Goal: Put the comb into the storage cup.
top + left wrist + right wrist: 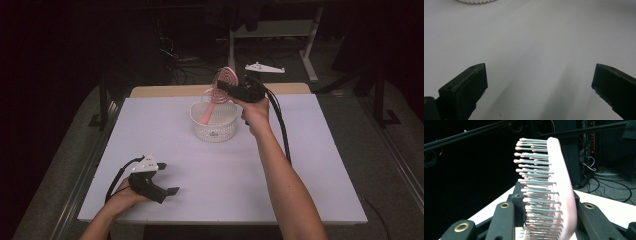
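1. High view: the right gripper (225, 89) is up over the far middle of the white table (310, 190), above a white slotted basket (214, 127) that stands near the far edge.
2. Its jaws are clamped on the head of a pink hairbrush (216, 97); the handle hangs down and reaches into the basket, the round head up at the jaws.
3. In the right gripper view the hairbrush (554, 190) stands on edge between the two black jaws, grey pins with pink tips pointing to that view's left, the smooth pink back against the jaw at right.
4. Handling, as I judge it: the brush looks like light, stiff plastic, not fragile. The pins are thin and springy, so a jaw pressing on them gets a soft, yielding seat and the brush may rock or twist. The back is glossy and likely slippery.
5. A firmer hold would probably be across the handle or the rim of the head, where both pads meet solid plastic.
6. The left gripper (167, 190) rests near the table's near left corner, well apart from the basket. Its jaws stand wide with nothing between them; the left gripper view shows bare table and a sliver of the basket (476, 1) at the top edge.
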Available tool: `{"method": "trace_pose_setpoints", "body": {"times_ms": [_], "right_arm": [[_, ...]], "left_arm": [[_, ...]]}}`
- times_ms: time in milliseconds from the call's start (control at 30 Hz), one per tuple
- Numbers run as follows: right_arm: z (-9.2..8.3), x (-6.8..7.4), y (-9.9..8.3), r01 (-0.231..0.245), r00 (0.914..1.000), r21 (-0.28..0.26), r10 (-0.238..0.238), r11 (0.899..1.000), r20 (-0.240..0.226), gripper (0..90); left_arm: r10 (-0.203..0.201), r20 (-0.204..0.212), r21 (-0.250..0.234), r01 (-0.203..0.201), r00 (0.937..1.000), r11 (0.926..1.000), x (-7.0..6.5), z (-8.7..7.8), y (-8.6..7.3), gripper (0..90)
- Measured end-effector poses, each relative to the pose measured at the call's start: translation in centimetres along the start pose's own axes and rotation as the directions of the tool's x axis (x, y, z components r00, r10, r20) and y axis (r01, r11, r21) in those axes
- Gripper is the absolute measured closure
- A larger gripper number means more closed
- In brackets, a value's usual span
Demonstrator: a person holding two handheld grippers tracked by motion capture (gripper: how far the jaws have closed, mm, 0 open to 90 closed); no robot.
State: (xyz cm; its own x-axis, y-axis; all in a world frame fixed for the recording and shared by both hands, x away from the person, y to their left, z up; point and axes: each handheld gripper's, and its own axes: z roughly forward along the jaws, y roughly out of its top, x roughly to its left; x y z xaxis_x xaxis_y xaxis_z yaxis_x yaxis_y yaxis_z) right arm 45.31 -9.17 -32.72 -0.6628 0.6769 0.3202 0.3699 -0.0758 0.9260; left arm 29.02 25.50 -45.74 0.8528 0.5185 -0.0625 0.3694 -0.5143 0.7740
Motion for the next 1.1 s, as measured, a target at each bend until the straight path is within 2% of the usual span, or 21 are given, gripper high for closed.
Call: {"method": "trace_pose_setpoints", "body": {"times_ms": [433, 1100], "right_arm": [[1.9, -0.6, -2.2, -0.036, 0.9993, 0.030, 0.035, 0.999, 0.009, 62.7], [2.9, -0.5, -3.5, -0.029, 0.9994, 0.069, 0.028, 0.997, 0.021, 62.7]], "left_arm": [[0.008, -0.003, 0.007, -0.008, 1.0000, 0.9999, 0.0, 0.0, 0.0, 0.0], [0.009, -0.003, 0.010, -0.009, 1.0000, 0.9999, 0.0, 0.0, 0.0, 0.1]]}}
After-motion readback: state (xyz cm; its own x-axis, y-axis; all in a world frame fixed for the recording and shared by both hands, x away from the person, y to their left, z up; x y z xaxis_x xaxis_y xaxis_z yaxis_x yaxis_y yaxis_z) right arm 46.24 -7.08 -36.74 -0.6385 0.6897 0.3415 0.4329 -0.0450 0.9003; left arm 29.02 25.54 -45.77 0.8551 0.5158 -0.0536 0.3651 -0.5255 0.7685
